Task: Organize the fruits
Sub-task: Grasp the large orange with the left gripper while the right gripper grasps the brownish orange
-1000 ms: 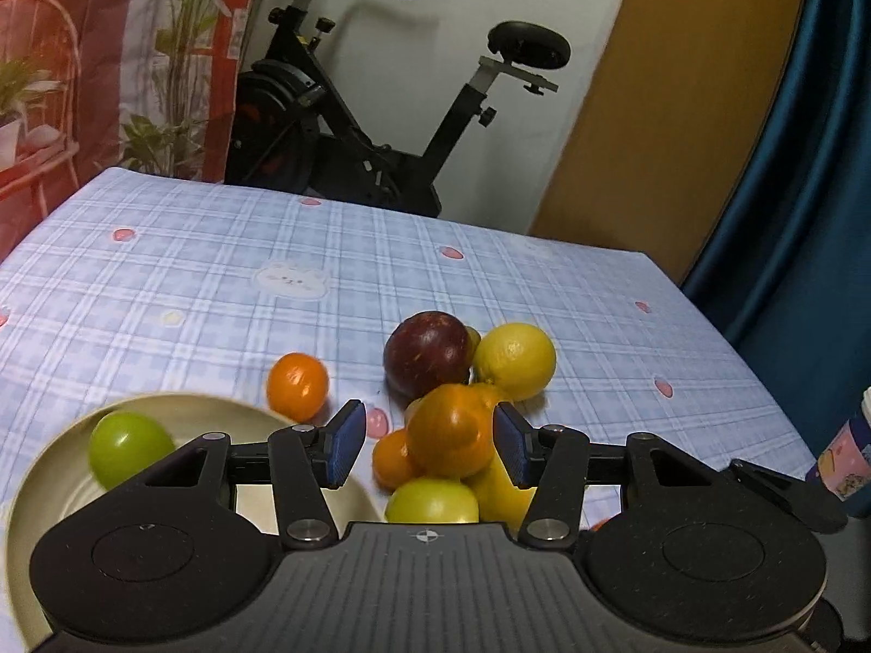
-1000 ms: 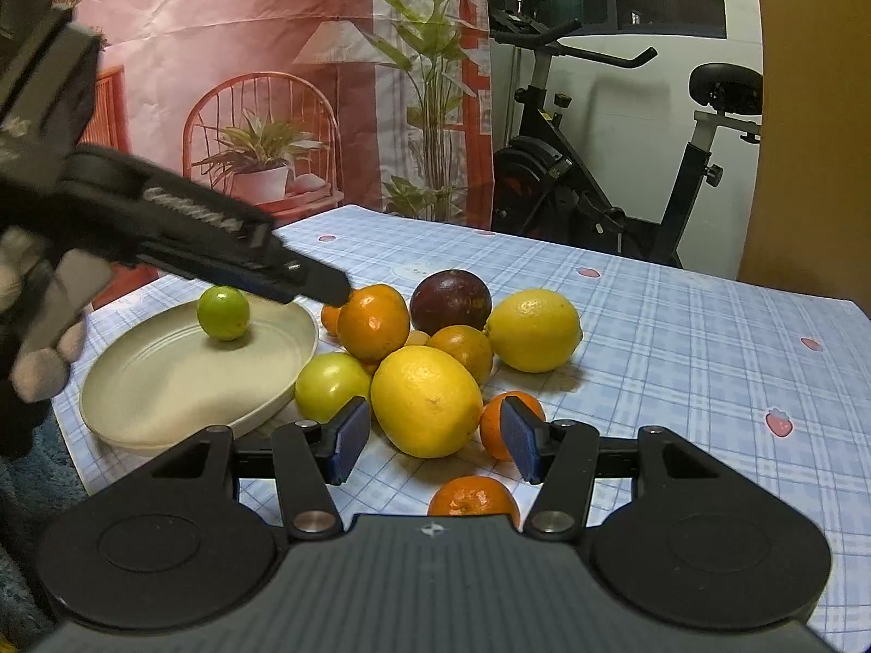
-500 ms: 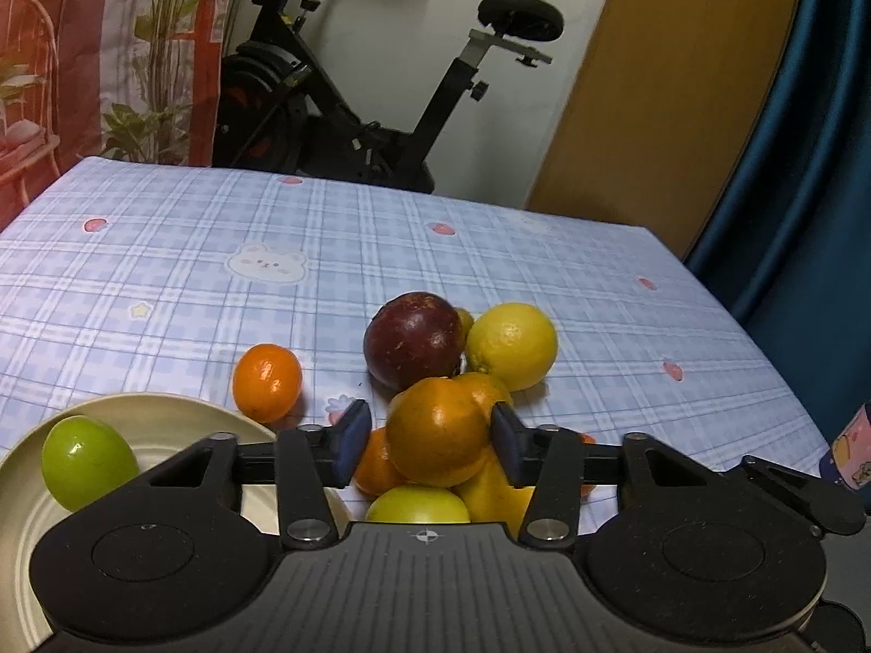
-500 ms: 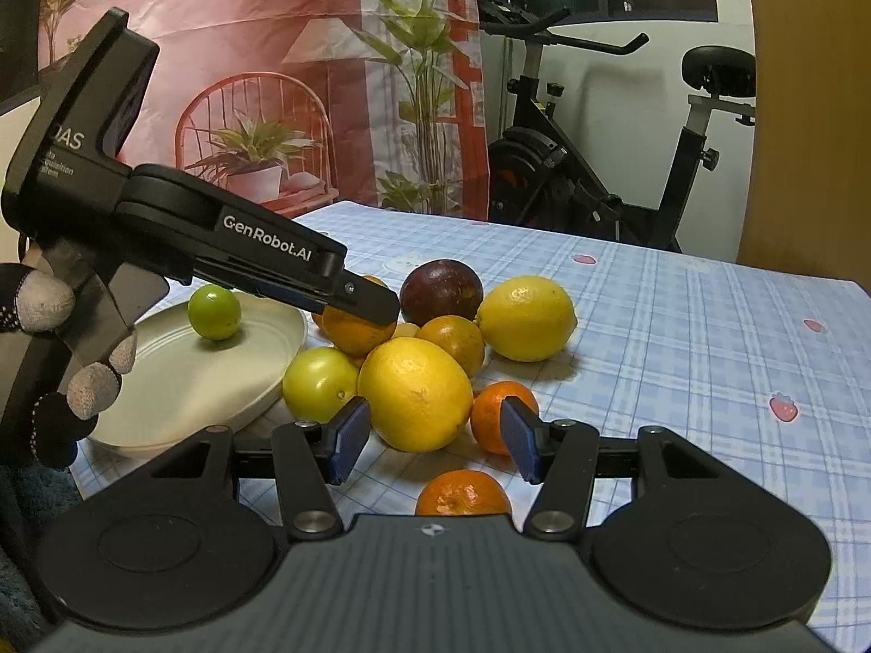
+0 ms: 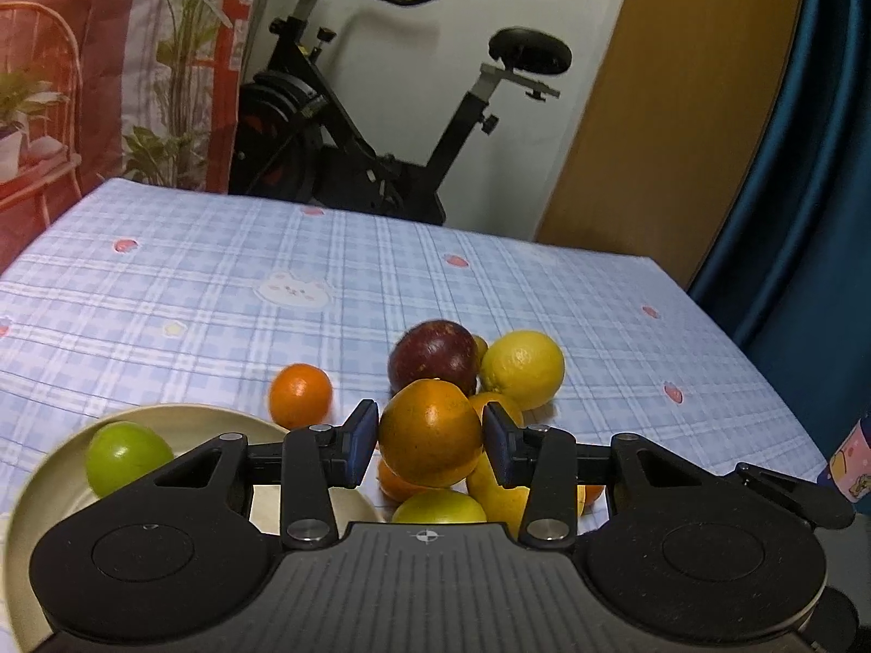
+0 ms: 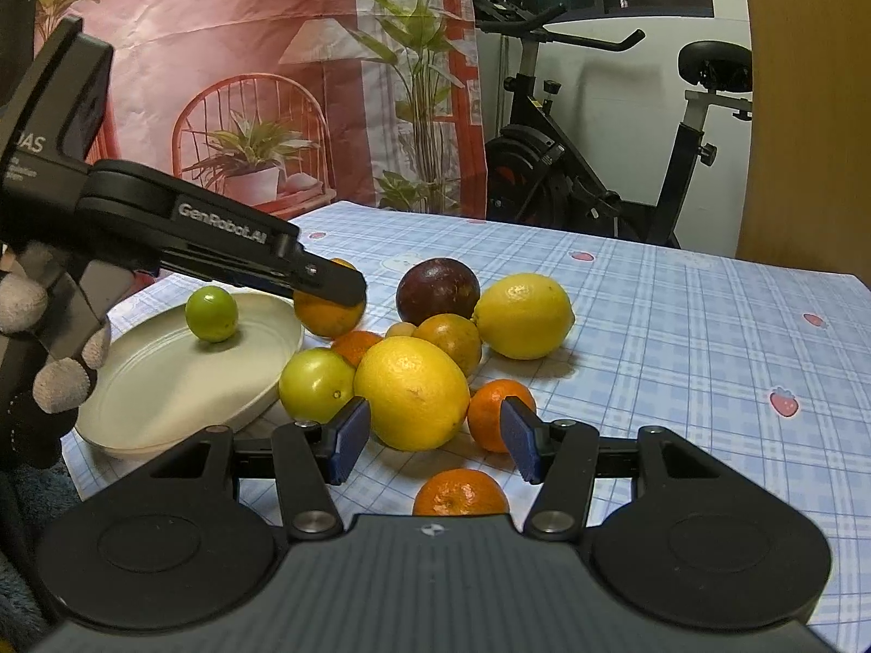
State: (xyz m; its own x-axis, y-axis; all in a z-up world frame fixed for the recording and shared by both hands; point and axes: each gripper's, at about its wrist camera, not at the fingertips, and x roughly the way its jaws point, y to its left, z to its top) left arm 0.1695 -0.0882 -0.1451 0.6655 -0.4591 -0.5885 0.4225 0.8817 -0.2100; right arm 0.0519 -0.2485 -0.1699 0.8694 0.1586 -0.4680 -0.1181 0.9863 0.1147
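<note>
One small green round fruit (image 6: 211,313) in cream plate (image 6: 163,381); pile at plate's 3 o'clock remains. Left gripper (image 5: 430,443) jaws just closed, pinching round orange fruit (image 5: 430,438); right gripper (image 6: 430,438) spread, empty.

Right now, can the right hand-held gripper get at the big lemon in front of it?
Probably yes: the right hand-held gripper is open, the big lemon sits just ahead between its fingers, and nothing lies between them.
</note>
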